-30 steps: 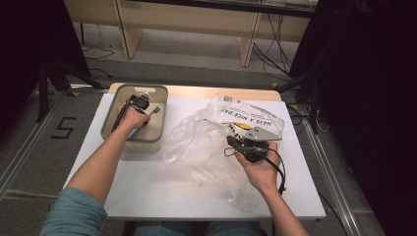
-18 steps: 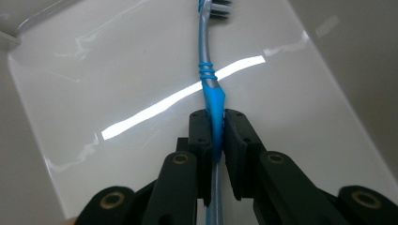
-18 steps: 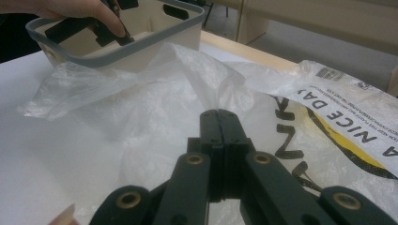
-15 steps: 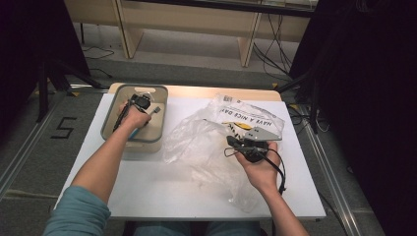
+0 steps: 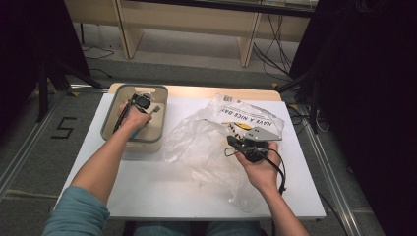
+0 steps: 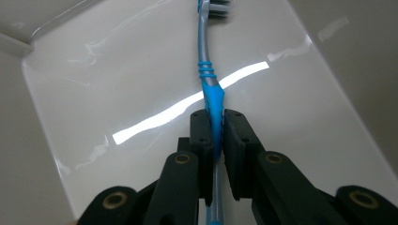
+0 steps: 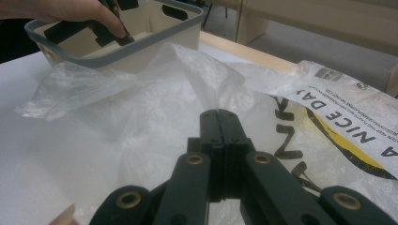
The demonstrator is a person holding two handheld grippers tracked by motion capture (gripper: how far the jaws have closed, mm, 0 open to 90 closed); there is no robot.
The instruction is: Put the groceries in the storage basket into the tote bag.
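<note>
- The work in hand looks like lifting the toothbrush [image 6: 210, 89] out of the bin [image 5: 110, 123] and carrying it to the bag [image 5: 206, 147].
- To do it well, I judge the left gripper [image 6: 215, 123] should rise straight up until the brush head clears the bin's rim, then travel across level, so the long handle does not swing or catch the wall.
- The grip sits on the blue part of the handle, with the head far ahead of the jaws; a slow move would keep the brush from pivoting between the pads.
- The right gripper [image 7: 219, 123] should lift its pinch of plastic up and away from the table, so the bag's mouth gapes toward the bin.
- Left gripper: jaws closed tight on the toothbrush handle, which runs between them, over the bin's white floor.
- Right gripper: jaws pressed together on a fold of the clear bag, which rises in a peak just ahead of the tips.
- In the high view the left hand [image 5: 134, 118] is inside the bin, and the right hand [image 5: 258, 164] rests on the bag beside it.
</note>
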